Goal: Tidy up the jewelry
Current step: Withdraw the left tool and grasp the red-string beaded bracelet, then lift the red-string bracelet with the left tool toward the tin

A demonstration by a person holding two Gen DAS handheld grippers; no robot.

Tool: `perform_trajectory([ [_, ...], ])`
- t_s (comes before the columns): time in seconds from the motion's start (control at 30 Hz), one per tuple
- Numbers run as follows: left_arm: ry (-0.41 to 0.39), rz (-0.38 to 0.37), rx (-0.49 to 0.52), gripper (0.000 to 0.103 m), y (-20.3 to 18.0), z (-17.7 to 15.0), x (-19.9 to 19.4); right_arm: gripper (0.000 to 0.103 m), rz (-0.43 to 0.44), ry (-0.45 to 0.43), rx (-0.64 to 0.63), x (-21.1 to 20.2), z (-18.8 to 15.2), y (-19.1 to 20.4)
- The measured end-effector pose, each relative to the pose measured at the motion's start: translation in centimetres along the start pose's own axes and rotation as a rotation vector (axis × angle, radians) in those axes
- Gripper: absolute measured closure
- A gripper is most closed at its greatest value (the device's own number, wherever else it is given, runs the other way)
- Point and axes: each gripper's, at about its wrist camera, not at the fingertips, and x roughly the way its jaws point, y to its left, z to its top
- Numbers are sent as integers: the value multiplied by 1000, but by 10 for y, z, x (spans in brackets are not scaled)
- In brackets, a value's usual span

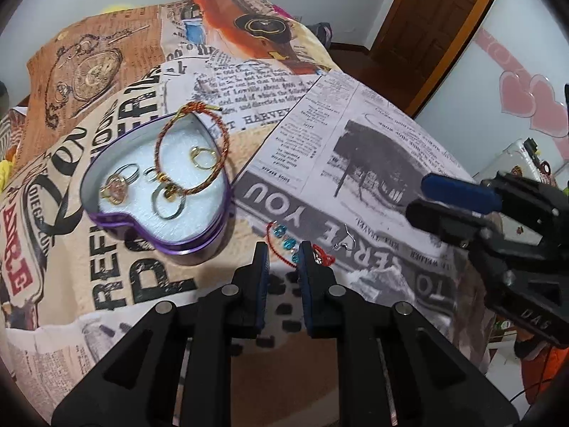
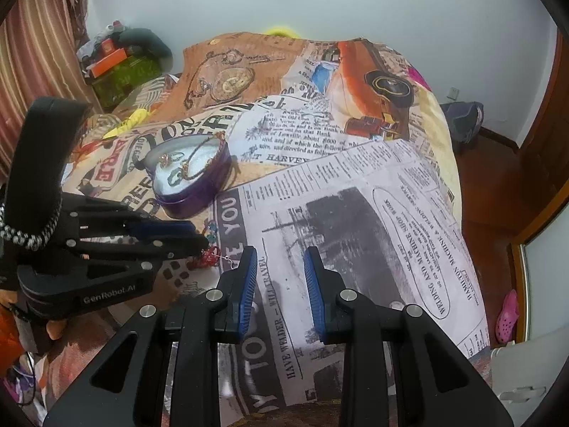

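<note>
My two wrist cameras look steeply down at close range; both share the heart tin (image 1: 156,192) (image 2: 188,181) at ten o'clock.

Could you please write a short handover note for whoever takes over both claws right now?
Left claw: narrowly open, nothing gripped, low over the red-cord bracelet with turquoise beads on the newspaper-print cloth.
Right claw: slightly open, empty, above bare cloth.
Done: the purple heart-shaped tin holds a braided red-and-gold cord bracelet, partly draped over its rim, and several gold and silver rings.
Left: the beaded bracelet, a small red ornament and a silver hook earring lie on the cloth beside the tin; all seemingly go inside.
</note>
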Motion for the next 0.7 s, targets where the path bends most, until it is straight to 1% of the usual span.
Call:
perform_trajectory([
  [0.1, 12, 21, 22, 88, -6, 2, 8, 78, 2, 6, 7, 2, -2, -3],
  [0.23, -3, 50, 46, 88, -11, 0, 9, 78, 13, 13, 27, 5, -5, -6],
  [0.27, -5, 48, 46, 89, -10, 0, 9, 78, 14, 16, 28, 5, -5, -6],
  [0.3, -6, 46, 45, 97, -9, -1, 8, 78, 14, 18, 27, 5, -6, -5],
  [0.37, -9, 49, 40, 98, -7, -2, 5, 78, 13, 21, 23, 5, -7, -3],
  [0.47, -38, 29, 17, 98, -1, -5, -10, 78, 21, 16, 21, 2, -7, -2],
  [0.6, -101, 34, 3, 98, 5, -7, -39, 78, 23, 16, 15, 3, -3, 2],
  [0.7, -141, 52, 3, 98, 11, -10, -60, 78, 31, 16, 5, 3, -1, 9],
])
